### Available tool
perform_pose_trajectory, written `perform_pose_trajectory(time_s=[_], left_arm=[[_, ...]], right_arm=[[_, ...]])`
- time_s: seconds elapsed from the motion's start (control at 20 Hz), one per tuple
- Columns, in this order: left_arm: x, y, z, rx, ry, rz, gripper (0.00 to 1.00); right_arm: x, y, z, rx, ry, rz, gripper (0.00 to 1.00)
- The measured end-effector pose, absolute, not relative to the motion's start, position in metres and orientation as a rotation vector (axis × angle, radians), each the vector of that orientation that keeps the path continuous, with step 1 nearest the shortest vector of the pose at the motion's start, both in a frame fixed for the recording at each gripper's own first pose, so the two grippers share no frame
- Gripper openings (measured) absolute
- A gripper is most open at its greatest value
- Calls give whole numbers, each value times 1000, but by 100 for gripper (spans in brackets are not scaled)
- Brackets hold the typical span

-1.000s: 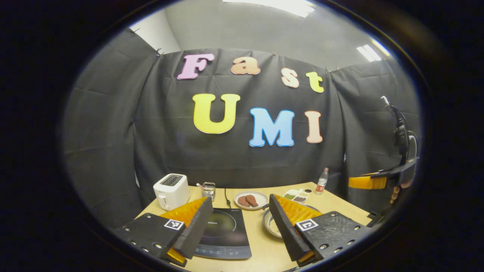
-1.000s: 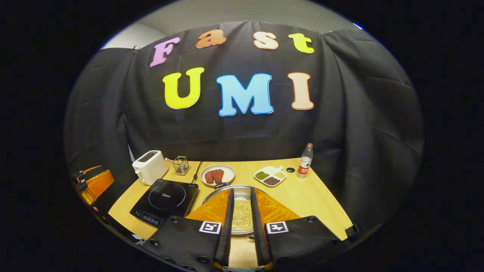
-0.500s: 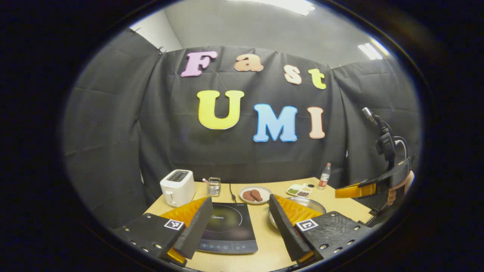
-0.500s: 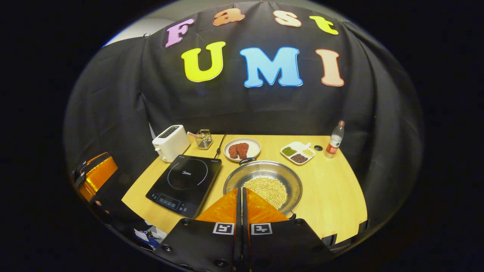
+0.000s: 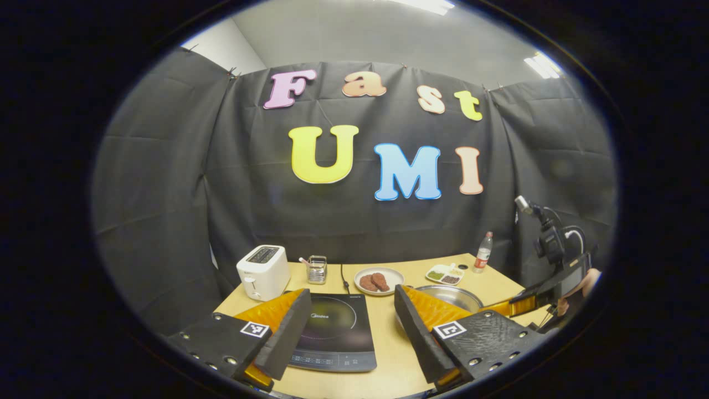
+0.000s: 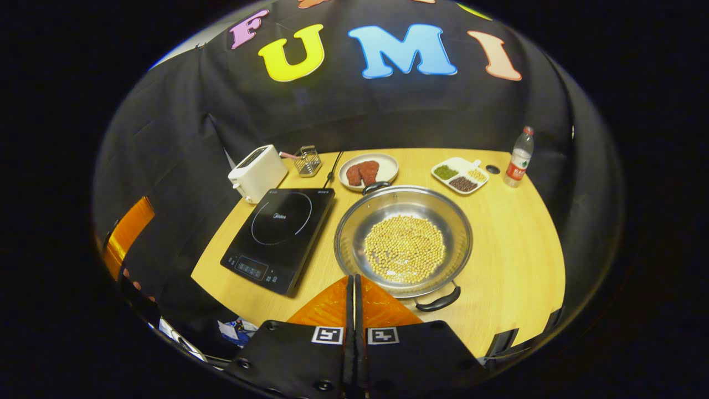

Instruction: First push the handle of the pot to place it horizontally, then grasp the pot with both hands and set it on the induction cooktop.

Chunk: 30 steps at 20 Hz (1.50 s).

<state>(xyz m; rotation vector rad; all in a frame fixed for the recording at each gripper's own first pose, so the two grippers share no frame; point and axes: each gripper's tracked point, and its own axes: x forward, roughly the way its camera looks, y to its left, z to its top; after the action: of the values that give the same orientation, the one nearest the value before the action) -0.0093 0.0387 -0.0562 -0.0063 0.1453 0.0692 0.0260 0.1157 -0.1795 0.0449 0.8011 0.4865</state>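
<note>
So the handle-push step looked barely started: right gripper, fingers pressed together holding nothing, hovered near the shiny steel pot of beans, whose near black handle probably needed nudging next, while the left gripper sat wide open, gripping nothing, over the black induction cooktop.

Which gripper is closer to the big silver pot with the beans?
Right. The right gripper, jaws shut, hovers at the pot's near rim. The left gripper, jaws open, is over by the induction cooktop.

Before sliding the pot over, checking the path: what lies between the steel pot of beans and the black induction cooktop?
Only bare wooden table separates steel pot from black induction cooktop, per the right gripper view.
</note>
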Motion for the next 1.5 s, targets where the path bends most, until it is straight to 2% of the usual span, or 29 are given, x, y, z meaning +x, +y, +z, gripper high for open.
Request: perform_pose_trajectory(time_s=[0.25,0.3,0.55,1.0,1.5], left_arm=[[0,15,-69,-20,198,94,91],[2,10,-69,-17,205,96,88],[12,-7,-70,-6,225,114,88],[31,-33,-73,-5,263,130,89],[47,-65,-75,2,274,105,89]], right_arm=[[23,117,-221,-4,913,555,2],[23,114,-231,-20,932,559,2],[29,100,-274,-57,1037,565,2],[47,78,-311,-96,1080,555,2],[52,63,-321,-166,1079,589,2]])
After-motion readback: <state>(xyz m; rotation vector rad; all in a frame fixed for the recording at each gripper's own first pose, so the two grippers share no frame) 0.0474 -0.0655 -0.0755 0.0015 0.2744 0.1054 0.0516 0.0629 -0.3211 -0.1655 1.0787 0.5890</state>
